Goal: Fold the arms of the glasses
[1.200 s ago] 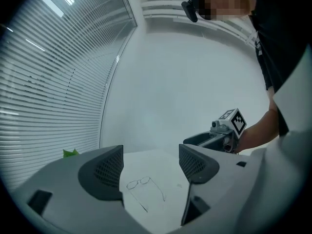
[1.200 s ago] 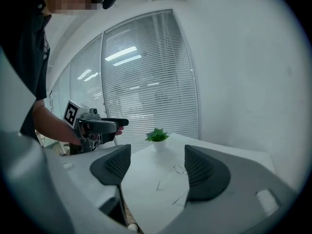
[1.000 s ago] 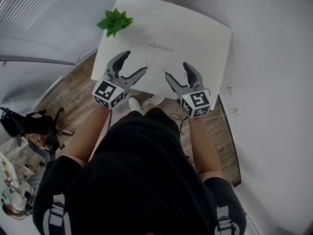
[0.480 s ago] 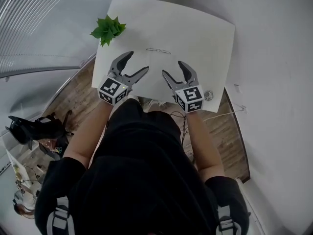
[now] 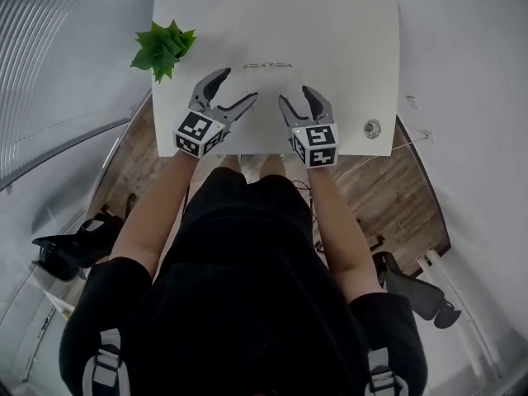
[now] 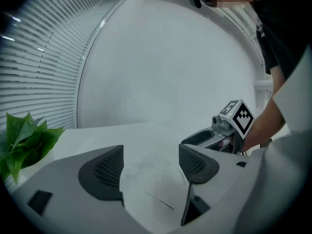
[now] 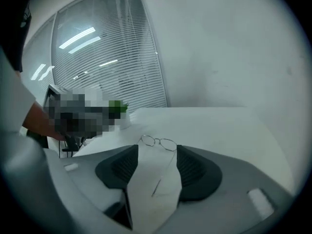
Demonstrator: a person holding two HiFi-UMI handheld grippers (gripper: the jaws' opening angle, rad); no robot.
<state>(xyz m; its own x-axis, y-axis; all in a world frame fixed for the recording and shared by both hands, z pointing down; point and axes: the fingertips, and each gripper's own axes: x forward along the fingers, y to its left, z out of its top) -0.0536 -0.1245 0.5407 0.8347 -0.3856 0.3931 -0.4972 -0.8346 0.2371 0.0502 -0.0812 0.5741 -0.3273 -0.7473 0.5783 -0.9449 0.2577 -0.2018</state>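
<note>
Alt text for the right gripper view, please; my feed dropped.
Wire glasses lie on the white table, arms unfolded, just beyond the right claw. Its jaws stand apart, have just been closing and grip nothing; one arm shows through their gap.

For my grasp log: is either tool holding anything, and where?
Nothing is held; the glasses lie on the table. The right tool's jaws have just been closing, one temple seen between them, untouched.

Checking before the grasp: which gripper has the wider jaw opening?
The left gripper, beside the green plant: its jaws gape wide. The right gripper's jaws have just been closing and stand narrower, gripping nothing.
</note>
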